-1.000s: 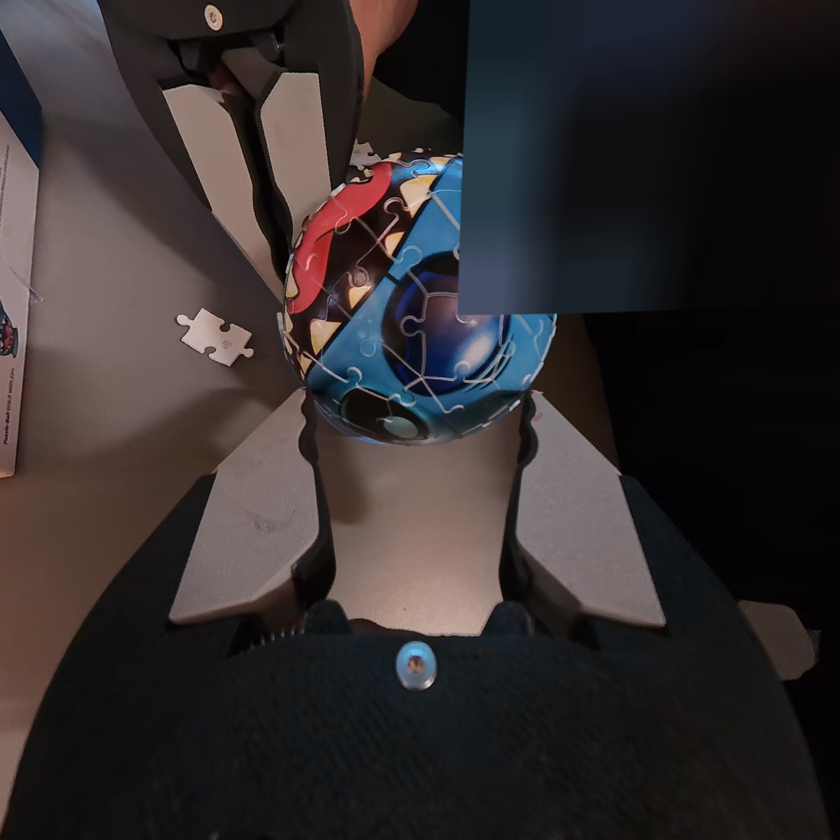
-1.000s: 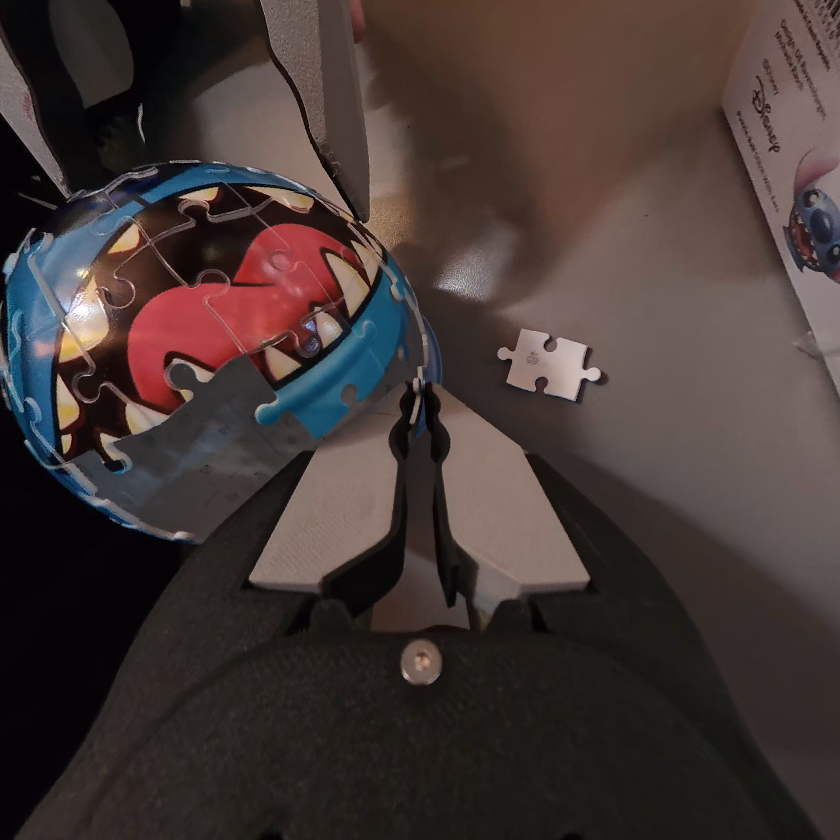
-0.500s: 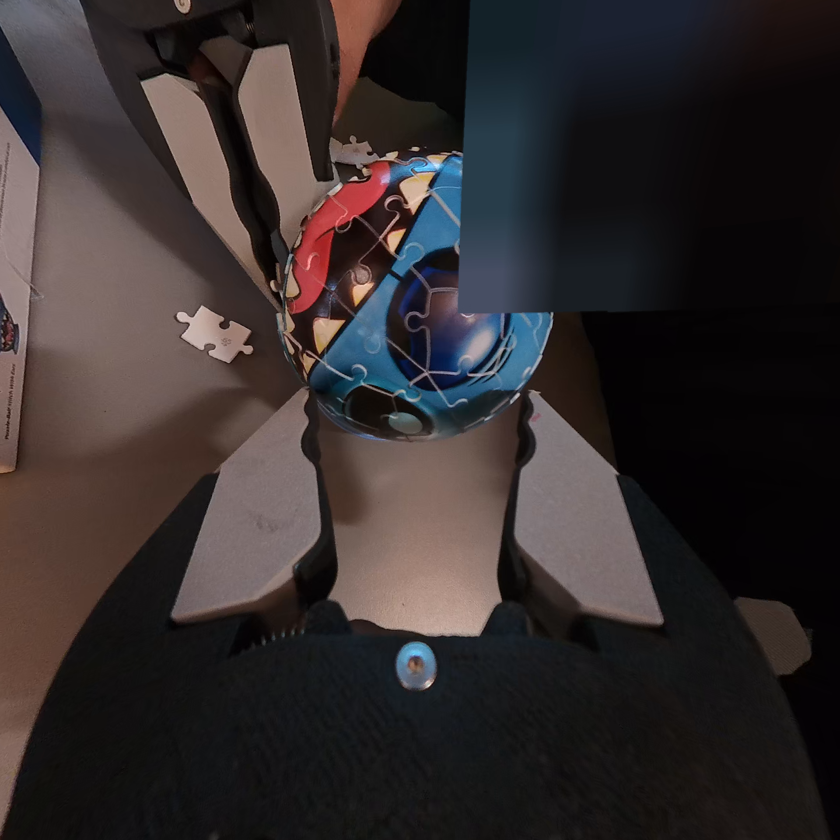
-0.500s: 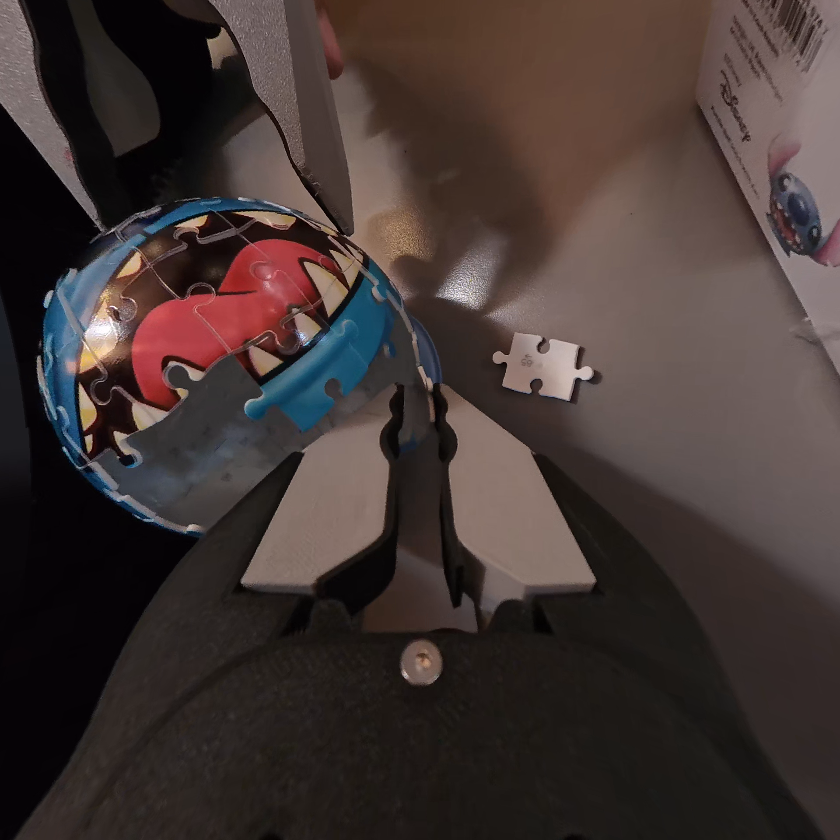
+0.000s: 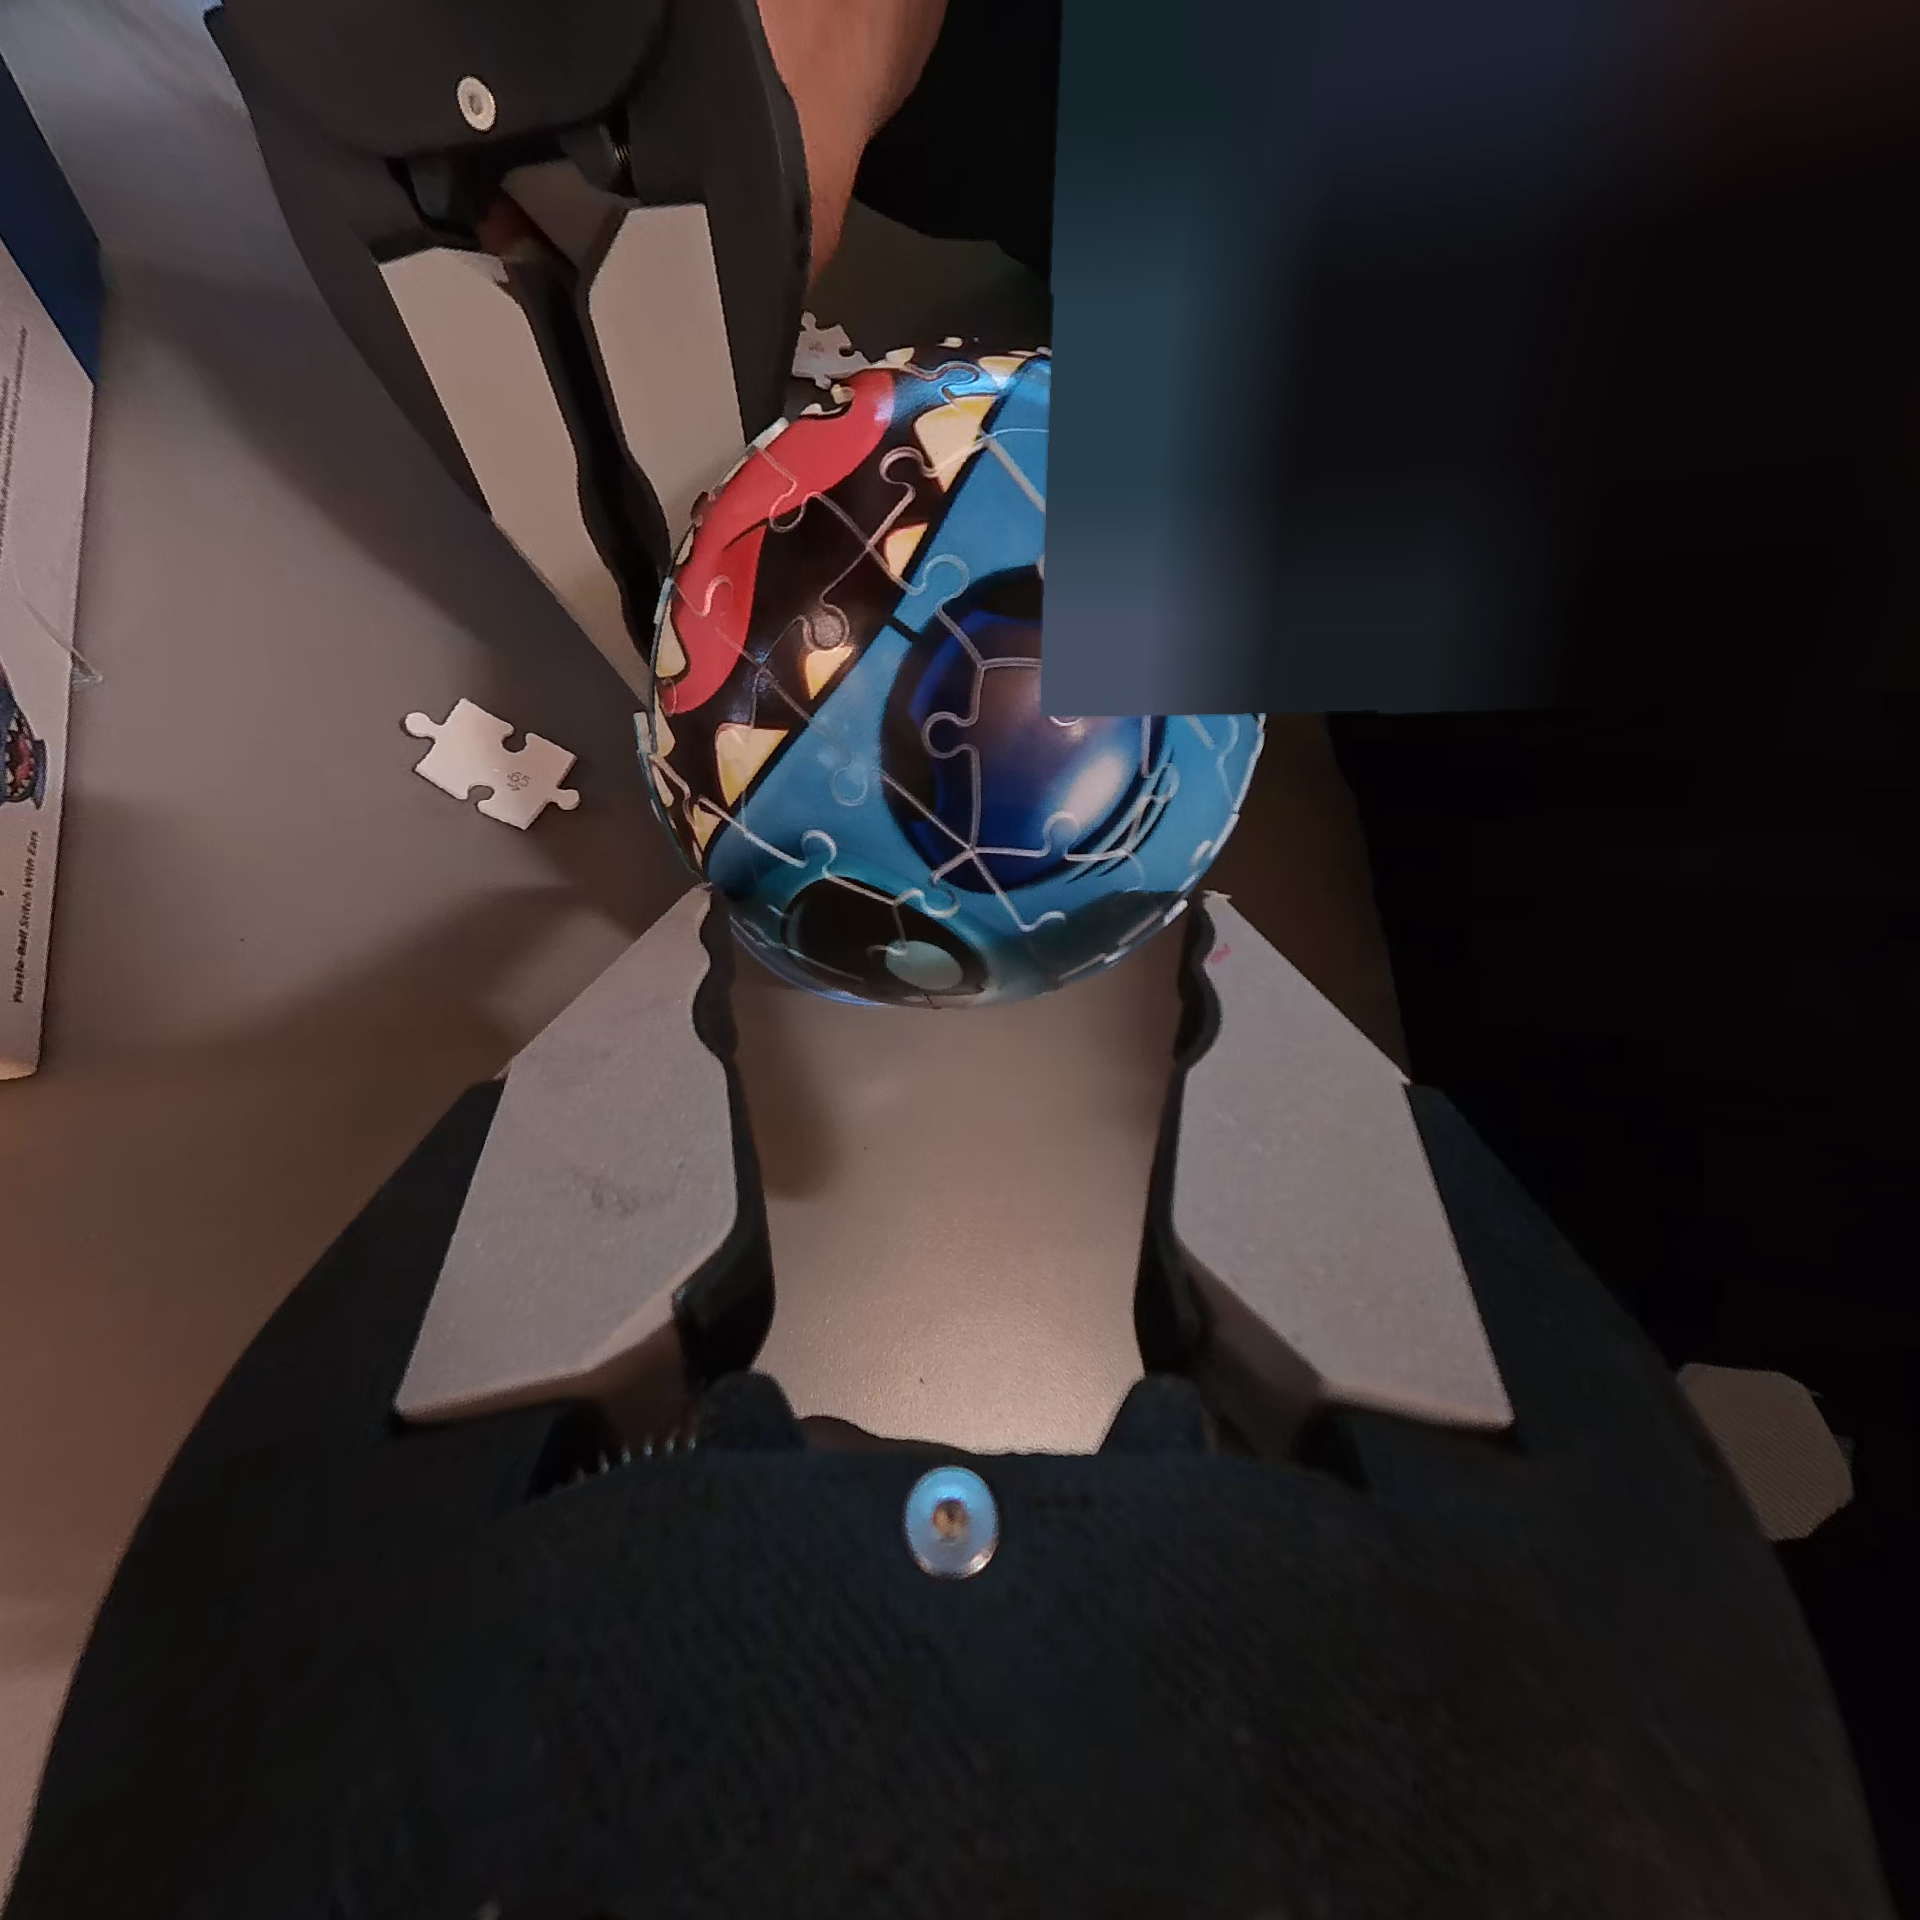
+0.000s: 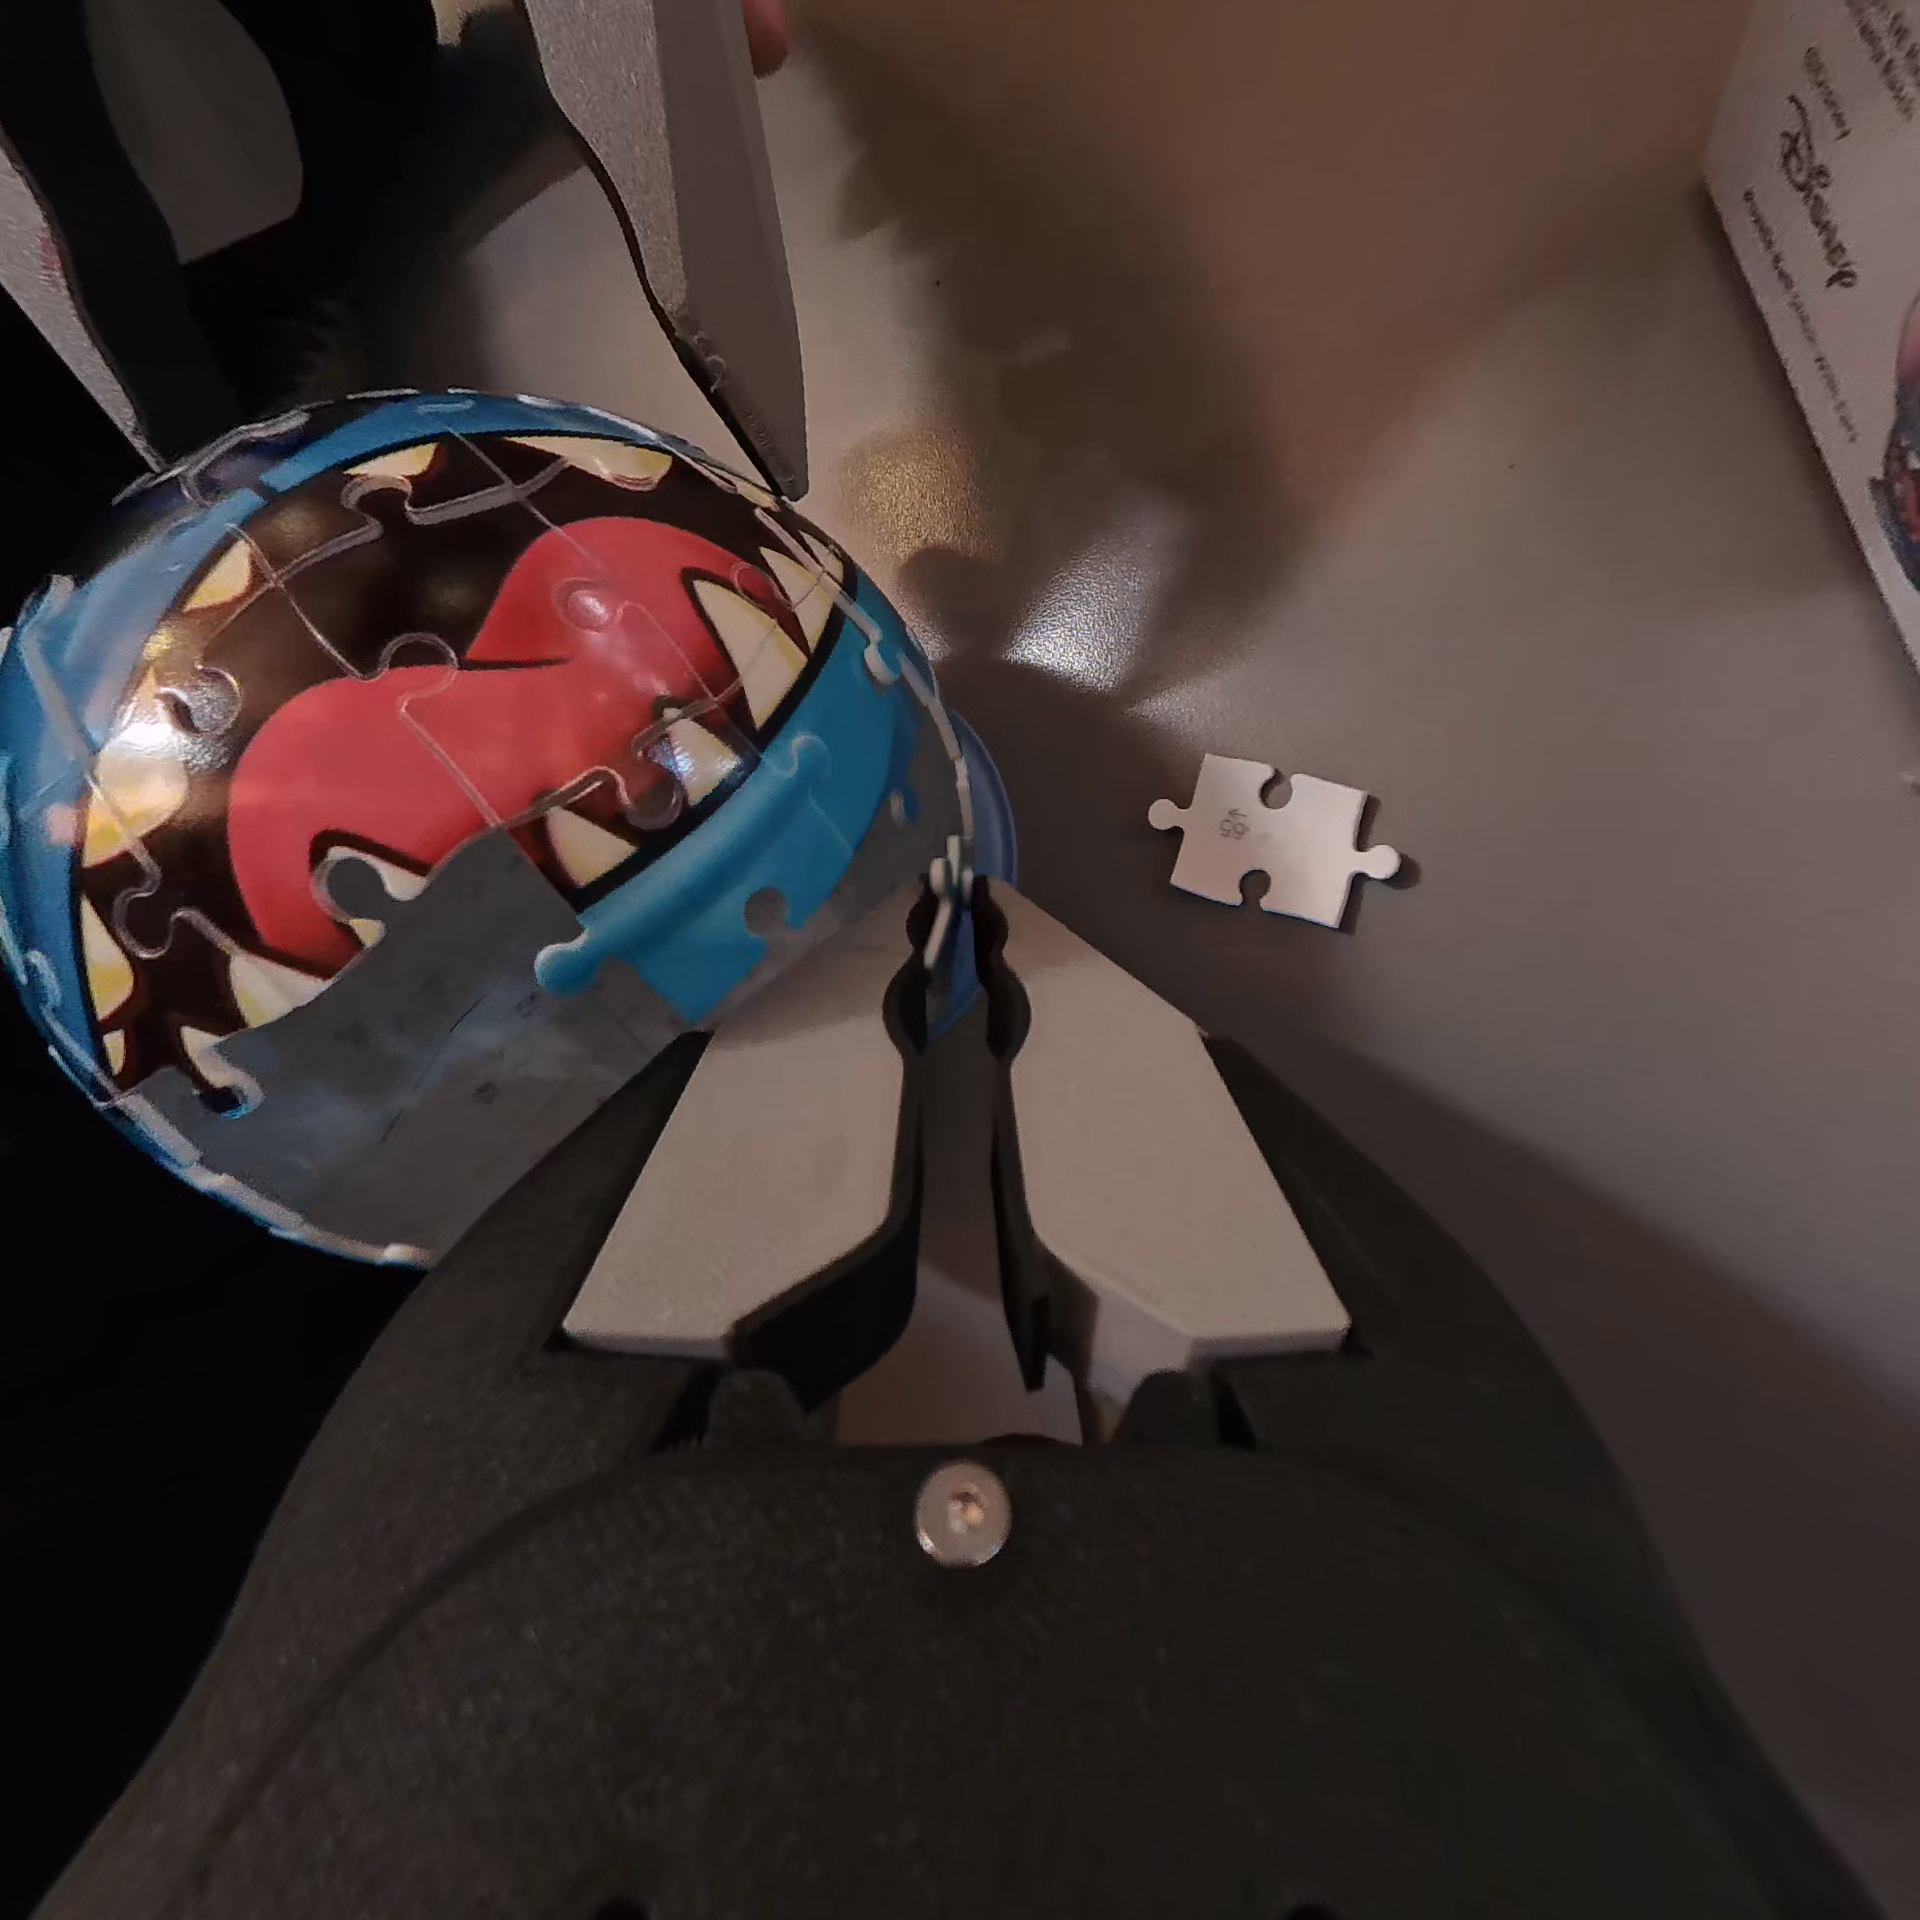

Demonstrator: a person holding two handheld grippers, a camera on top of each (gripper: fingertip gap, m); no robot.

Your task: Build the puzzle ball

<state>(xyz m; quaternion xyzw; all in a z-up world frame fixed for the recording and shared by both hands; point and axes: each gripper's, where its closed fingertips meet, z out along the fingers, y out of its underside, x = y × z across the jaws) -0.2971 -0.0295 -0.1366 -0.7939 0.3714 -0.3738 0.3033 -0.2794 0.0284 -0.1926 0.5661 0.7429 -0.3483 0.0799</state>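
Note:
The puzzle ball (image 5: 935, 727) is blue with a red tongue and white teeth. My left gripper (image 5: 956, 925) is shut on it, one fingertip on each side, just above the table. In the right wrist view the ball (image 6: 468, 727) has an open grey gap (image 6: 416, 1039) at its lower side. My right gripper (image 6: 951, 914) is shut on a thin blue-and-white puzzle piece (image 6: 948, 883) at the ball's rim beside that gap. In the left wrist view the right gripper (image 5: 634, 582) touches the ball's left edge.
A loose white puzzle piece (image 6: 1273, 852) lies face down on the grey table (image 6: 1558, 1143); it also shows in the left wrist view (image 5: 494, 764). Another piece (image 5: 826, 358) lies behind the ball. The puzzle box (image 6: 1818, 364) stands at the right.
The right gripper shifted slightly at the ball's edge and came back, still pinching the piece. The ball rocked a little. The left gripper's hold is unchanged.

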